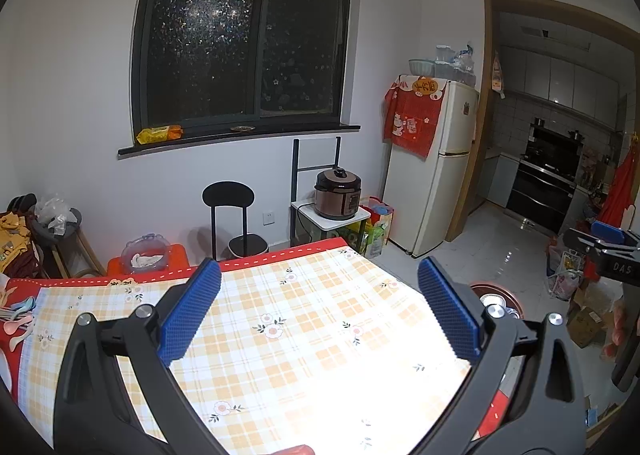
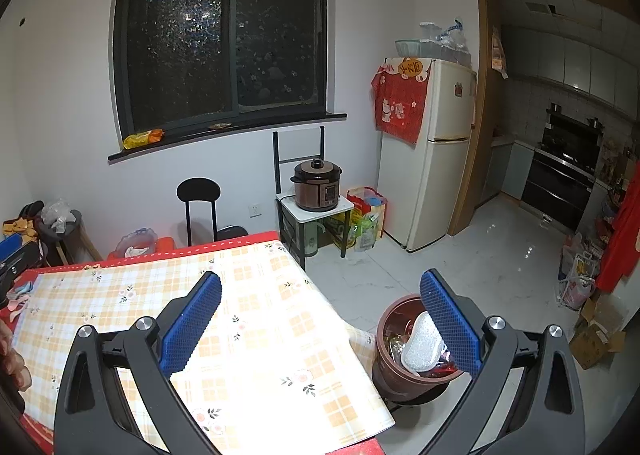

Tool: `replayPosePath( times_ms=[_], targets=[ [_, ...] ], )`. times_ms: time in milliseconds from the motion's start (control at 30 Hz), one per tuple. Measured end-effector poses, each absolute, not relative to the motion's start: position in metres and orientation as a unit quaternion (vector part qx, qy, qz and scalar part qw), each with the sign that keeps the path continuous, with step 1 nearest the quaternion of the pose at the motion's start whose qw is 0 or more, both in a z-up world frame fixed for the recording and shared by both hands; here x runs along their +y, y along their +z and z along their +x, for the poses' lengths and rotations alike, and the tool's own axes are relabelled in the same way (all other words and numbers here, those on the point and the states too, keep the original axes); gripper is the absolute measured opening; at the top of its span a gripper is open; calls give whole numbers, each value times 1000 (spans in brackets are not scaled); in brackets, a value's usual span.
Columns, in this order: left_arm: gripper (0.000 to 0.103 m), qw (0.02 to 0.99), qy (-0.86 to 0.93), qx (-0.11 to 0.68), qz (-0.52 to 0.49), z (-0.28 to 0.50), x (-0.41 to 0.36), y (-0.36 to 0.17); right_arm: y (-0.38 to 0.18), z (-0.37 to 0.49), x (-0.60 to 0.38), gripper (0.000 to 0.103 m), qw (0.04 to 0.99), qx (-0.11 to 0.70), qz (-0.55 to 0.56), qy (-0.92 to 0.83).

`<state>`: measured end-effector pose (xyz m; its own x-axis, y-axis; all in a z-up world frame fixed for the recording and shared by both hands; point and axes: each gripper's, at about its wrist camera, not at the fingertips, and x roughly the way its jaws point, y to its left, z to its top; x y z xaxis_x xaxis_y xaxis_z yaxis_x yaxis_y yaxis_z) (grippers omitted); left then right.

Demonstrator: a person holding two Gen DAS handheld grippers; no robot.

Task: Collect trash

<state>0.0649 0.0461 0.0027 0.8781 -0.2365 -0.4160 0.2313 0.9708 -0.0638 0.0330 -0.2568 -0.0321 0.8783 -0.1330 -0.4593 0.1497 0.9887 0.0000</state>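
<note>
Right wrist view: right tool [image 2: 320, 319] released, blue ribbed pads [image 2: 192, 325] spread wide, nothing between them; hovers over bench corner with one pad above the trash bin [image 2: 394, 375]. Left wrist view: left tool [image 1: 320, 309] likewise released and empty, held over the middle of the bench [image 1: 288, 335].

Trash sits in the bin already: white quilted packet [image 2: 420, 343] upright against the inner wall, red wrappers [image 2: 438, 369] and shiny clear plastic under it. Bin on the floor just beside the bench edge, near the right tool. Bench top bare of trash where visible; pastel spoons [image 1: 18, 321] at the far left edge, not trash by the look.

Task looks close to done or between items. For the step in hand: scan bench edges before moving, keep pads spread until over a piece, approach thin wrappers low and flat since film slips and crumples, release straight above the bin mouth, not its rim.

Materials: bench cover is glossy plastic cloth, orange-white plaid with small flowers, red border, strong glare at the near end. Bin round, brown plastic, dark base. Tool arms matte black with silver bolts. Floor polished pale tile.
</note>
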Motion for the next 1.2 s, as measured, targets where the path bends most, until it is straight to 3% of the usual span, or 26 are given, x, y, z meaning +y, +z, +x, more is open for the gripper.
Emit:
replayPosePath(
  times_ms=[1200],
  targets=[
    [97, 967, -117, 228, -3, 74, 26, -3, -40, 44, -275, 98, 965, 250, 33, -74]
  ],
)
